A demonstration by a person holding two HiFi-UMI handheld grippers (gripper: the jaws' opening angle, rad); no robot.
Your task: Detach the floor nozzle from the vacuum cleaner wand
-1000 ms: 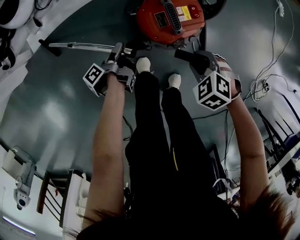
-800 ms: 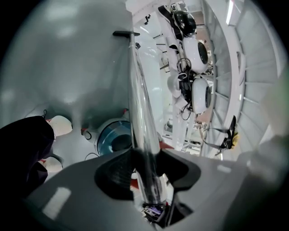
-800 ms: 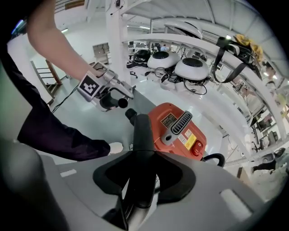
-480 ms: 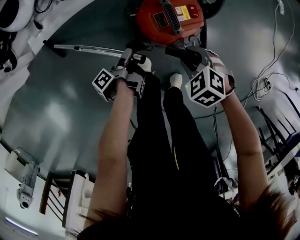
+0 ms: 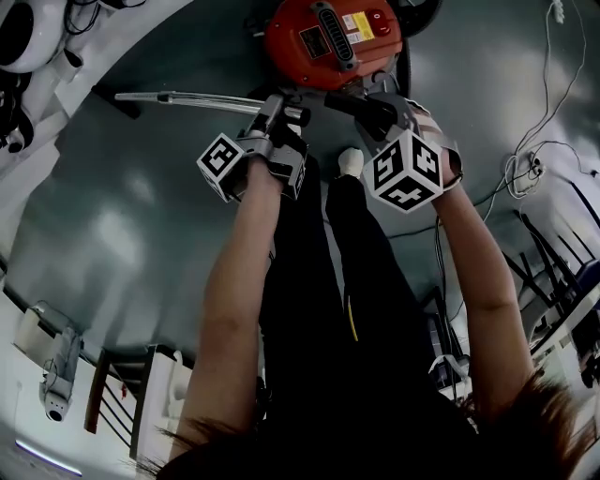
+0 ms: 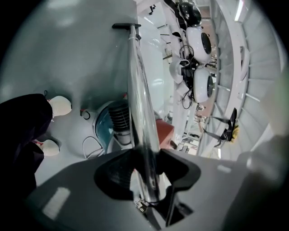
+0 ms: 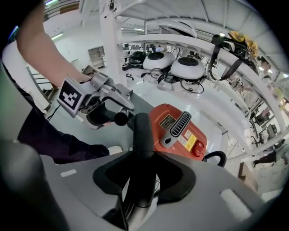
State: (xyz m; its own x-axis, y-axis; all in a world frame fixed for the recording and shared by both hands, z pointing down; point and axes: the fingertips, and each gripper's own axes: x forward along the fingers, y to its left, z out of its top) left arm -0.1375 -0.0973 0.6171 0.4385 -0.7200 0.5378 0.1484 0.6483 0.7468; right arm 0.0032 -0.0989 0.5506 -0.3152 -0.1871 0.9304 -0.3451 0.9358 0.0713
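A chrome wand (image 5: 202, 98) lies level over the grey floor, running left to a small black nozzle (image 5: 114, 96) at its far end. My left gripper (image 5: 279, 107) is shut on the wand's near end. In the left gripper view the wand (image 6: 137, 94) runs up from between the jaws of that gripper (image 6: 146, 178) to the nozzle (image 6: 126, 26). My right gripper (image 5: 361, 101) is shut on the black handle tube (image 7: 142, 131) in front of the red vacuum cleaner (image 5: 330, 33). The tube sits between the jaws of the right gripper (image 7: 142, 169), and the left gripper (image 7: 97, 101) shows just beyond its tip.
The person's black-clad legs and a white-socked foot (image 5: 349, 161) stand just below both grippers. Loose cables (image 5: 525, 169) lie on the floor at the right. White round machines (image 5: 28, 28) line the upper left edge, and racks (image 5: 122, 394) stand at the lower left.
My left gripper has moved right toward the red vacuum cleaner, and the wand and nozzle have shifted right with it. The right gripper has rolled a little and edged left.
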